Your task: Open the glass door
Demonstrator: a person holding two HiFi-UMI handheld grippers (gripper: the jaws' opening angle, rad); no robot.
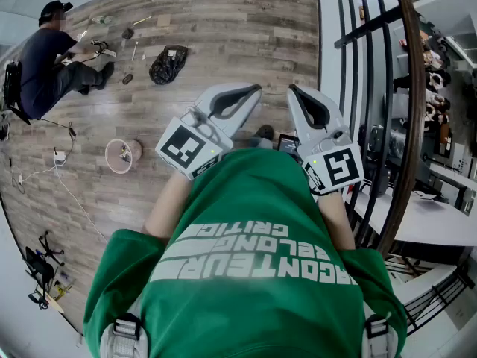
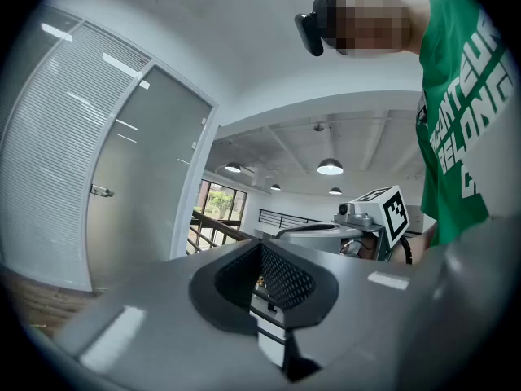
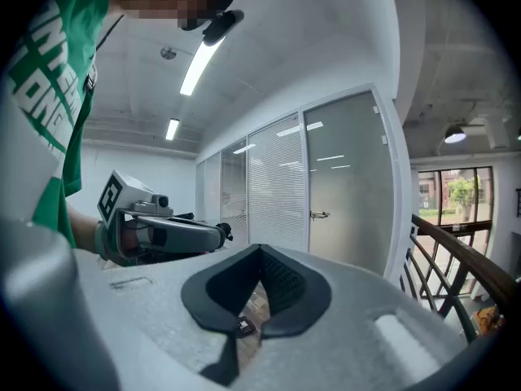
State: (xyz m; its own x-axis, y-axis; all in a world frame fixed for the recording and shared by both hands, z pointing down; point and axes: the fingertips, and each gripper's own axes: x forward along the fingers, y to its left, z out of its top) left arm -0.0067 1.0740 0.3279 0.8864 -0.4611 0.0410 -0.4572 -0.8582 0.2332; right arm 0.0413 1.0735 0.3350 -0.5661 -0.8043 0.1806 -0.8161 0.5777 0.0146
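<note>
The left claw (image 1: 253, 89) and right claw (image 1: 292, 89) are pressed together and empty, likely just carried, since the frosted glass door (image 3: 346, 177) with its small metal handle (image 3: 319, 214) stands well ahead, unreached.

Office interior: glass partitions (image 3: 277, 187) with blinds, glass door (image 3: 346, 177), railing (image 3: 457, 269), pendant lamps (image 2: 330, 167)

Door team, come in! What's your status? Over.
Left gripper, right gripper: both shut, empty. Glass door closed, untouched. Railing beside it, nothing seen in the way.
</note>
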